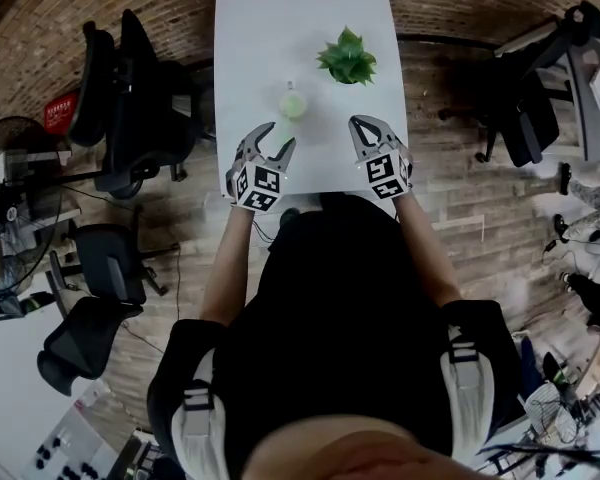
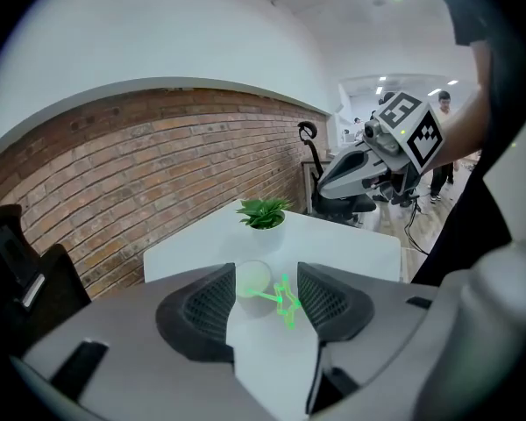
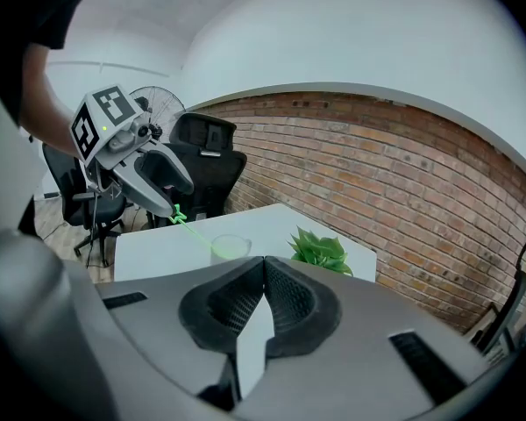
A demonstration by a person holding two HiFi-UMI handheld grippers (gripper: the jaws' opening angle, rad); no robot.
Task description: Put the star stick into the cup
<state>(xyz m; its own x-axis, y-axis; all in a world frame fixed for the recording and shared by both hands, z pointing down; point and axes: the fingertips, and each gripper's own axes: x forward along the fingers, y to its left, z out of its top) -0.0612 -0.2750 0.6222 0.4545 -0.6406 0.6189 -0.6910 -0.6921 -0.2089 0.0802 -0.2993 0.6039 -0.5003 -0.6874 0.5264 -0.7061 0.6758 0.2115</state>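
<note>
A clear cup (image 1: 293, 102) stands on the white table (image 1: 270, 28), left of a small potted plant (image 1: 347, 58). The green star stick (image 2: 286, 300) leans out of the cup (image 2: 252, 281), its lower end inside and its star end up between the jaws of my left gripper (image 2: 265, 298). Those jaws stand wide apart; the star lies close to the right pad and clear of the left one. In the right gripper view the stick (image 3: 193, 231) slants from the cup (image 3: 231, 248) up to the left gripper's tip (image 3: 162, 202). My right gripper (image 1: 362, 125) hovers shut and empty at the table's near right.
The plant (image 2: 263, 213) sits just beyond the cup. Black office chairs (image 1: 130, 88) stand left of the table, another chair (image 1: 525, 108) at the right, and a floor fan (image 1: 10, 198) at the far left. A brick wall runs behind the table's far edge.
</note>
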